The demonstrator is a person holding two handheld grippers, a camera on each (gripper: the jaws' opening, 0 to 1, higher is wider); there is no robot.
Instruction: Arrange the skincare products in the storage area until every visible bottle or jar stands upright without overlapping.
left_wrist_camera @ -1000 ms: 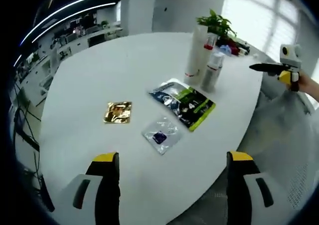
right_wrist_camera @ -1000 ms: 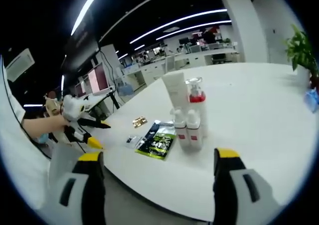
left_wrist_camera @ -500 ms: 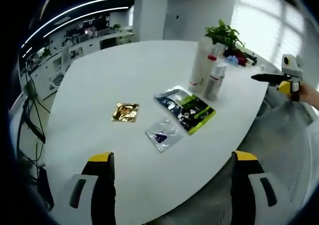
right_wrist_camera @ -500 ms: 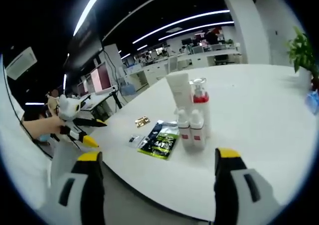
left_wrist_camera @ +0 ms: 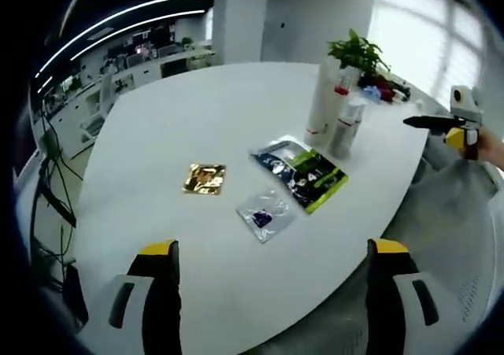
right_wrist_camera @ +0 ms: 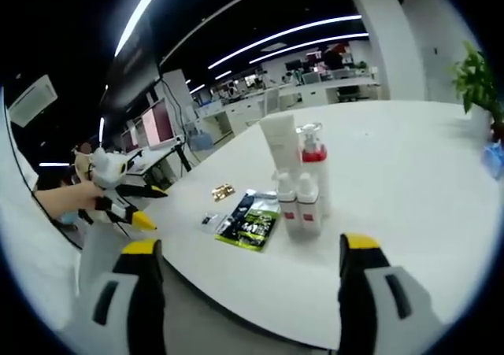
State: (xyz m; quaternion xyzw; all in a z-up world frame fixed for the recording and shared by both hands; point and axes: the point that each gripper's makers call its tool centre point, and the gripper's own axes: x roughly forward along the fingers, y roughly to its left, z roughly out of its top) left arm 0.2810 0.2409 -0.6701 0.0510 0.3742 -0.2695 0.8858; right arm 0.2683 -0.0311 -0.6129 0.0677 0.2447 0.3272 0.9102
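Note:
Several skincare containers stand upright in a tight group on the white table (left_wrist_camera: 197, 103): a tall white tube (right_wrist_camera: 279, 146), a pump bottle with a red band (right_wrist_camera: 313, 166) and two small white bottles (right_wrist_camera: 295, 204). In the left gripper view the same group (left_wrist_camera: 335, 107) stands at the far right of the table. My left gripper (left_wrist_camera: 274, 249) is open over the table's near edge, with nothing between its jaws. My right gripper (right_wrist_camera: 250, 245) is open too, short of the table and facing the bottles.
A green and black packet (left_wrist_camera: 303, 174), a clear sachet (left_wrist_camera: 266, 213) and a gold sachet (left_wrist_camera: 205, 179) lie flat mid-table. A potted plant (left_wrist_camera: 358, 54) stands behind the bottles. A hand holds the other gripper (right_wrist_camera: 126, 201) off the table's edge. Office desks fill the background.
The left gripper view has shifted slightly, so that camera moved a little. The bottles and sachets have stayed put. Both grippers remain open.

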